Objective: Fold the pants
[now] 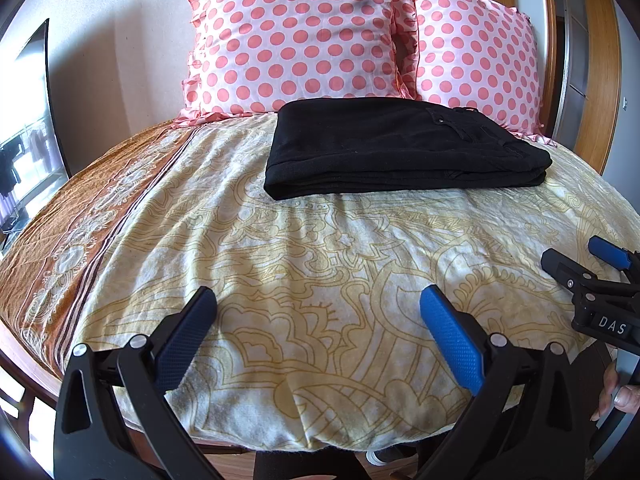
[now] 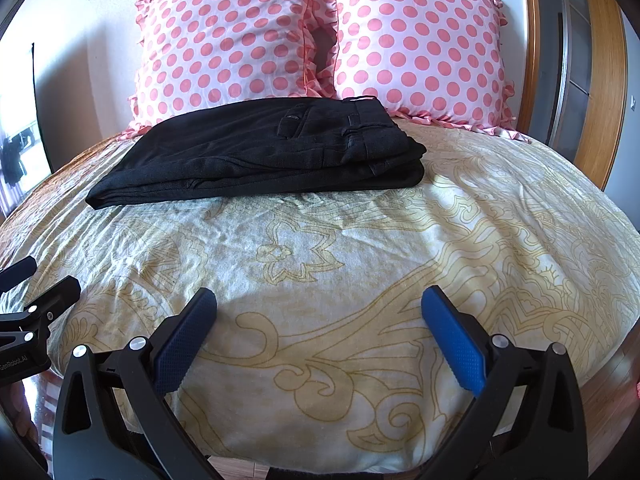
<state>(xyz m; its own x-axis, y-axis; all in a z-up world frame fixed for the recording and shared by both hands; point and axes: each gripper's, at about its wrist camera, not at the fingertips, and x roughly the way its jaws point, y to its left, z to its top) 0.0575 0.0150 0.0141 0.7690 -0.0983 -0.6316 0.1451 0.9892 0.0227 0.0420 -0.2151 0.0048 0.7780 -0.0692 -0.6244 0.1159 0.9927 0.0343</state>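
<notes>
Black pants (image 1: pixel 400 148) lie folded in a neat stack on the bed, just in front of the pillows; they also show in the right wrist view (image 2: pixel 264 152). My left gripper (image 1: pixel 318 300) is open and empty, held above the near part of the bed, well short of the pants. My right gripper (image 2: pixel 320 300) is open and empty too, at about the same distance from them. The right gripper shows at the right edge of the left wrist view (image 1: pixel 576 258), and the left gripper shows at the left edge of the right wrist view (image 2: pixel 36 280).
The bed has a cream sheet with a gold pattern (image 1: pixel 320 264) and an orange border at the left (image 1: pixel 80 224). Two pink polka-dot pillows (image 1: pixel 296 36) (image 2: pixel 416 44) lean at the head. A wooden door frame (image 2: pixel 600 80) stands to the right.
</notes>
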